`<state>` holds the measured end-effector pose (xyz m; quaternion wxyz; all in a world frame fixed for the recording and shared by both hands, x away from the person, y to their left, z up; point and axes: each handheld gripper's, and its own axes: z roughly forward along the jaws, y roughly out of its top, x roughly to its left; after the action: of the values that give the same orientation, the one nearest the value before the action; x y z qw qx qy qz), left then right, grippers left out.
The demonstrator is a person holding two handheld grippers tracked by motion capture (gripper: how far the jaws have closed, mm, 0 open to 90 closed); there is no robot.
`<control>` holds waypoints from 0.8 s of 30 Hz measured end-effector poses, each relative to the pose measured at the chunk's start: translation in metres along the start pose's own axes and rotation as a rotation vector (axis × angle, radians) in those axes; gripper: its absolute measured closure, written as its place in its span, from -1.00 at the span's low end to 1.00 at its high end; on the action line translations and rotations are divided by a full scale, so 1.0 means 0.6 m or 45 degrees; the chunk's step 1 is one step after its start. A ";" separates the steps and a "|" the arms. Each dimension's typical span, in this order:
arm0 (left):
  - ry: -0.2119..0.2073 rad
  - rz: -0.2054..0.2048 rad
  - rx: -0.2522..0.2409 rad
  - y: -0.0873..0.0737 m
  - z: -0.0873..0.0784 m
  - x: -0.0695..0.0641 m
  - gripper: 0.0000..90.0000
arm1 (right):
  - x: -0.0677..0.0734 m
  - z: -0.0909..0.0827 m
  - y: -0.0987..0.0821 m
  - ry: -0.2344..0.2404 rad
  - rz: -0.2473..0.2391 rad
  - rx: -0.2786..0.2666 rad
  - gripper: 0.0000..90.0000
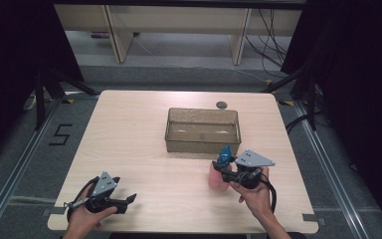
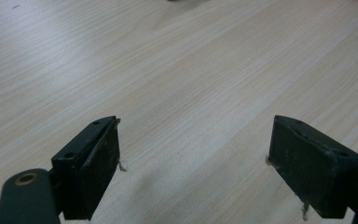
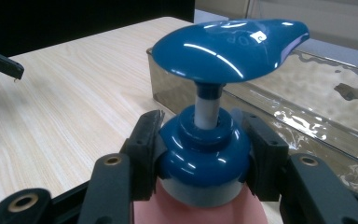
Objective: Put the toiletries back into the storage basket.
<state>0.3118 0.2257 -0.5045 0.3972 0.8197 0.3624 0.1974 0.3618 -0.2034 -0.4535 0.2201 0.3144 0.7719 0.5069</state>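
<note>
High view, items by size. Table (image 1: 144, 149): pale wood, rounded corners, bare over its left half; dark floor on every side.

Bin (image 1: 202, 130): smoky translucent, rectangular, open-topped, right of centre toward the far edge; looks empty, though glare on its floor makes that uncertain.

Pump bottle (image 1: 218, 177): pink body, blue collar and blue pump head (image 3: 228, 42), upright, just near-side of the bin and well in from the right edge.

Right gripper (image 1: 227, 172): jaws clamped on the blue collar below the pump head, one pad on each side.

Left gripper (image 1: 124, 202): near the front-left edge, jaws wide apart with bare wood between them, holding nothing.

Progress, as judged: the bottle is grasped but not yet in the bin, so a lift over the near wall and a release are probably left.

Room: the short path to the bin is unobstructed; its near rim is the one edge to pass over.
</note>
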 end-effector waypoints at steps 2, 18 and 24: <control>-0.003 -0.001 -0.004 -0.001 0.000 0.000 -0.64 | 0.000 0.000 0.001 0.004 0.007 0.001 0.19; 0.001 -0.024 -0.014 -0.003 0.001 0.003 -0.64 | -0.009 -0.001 0.032 0.052 0.101 -0.015 0.19; 0.007 -0.013 0.003 -0.003 0.000 0.003 -0.64 | -0.010 0.001 0.054 0.056 0.077 -0.026 0.19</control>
<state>0.3125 0.2280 -0.5059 0.3961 0.8178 0.3681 0.1970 0.3753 -0.1980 -0.4236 0.1907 0.3243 0.7614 0.5280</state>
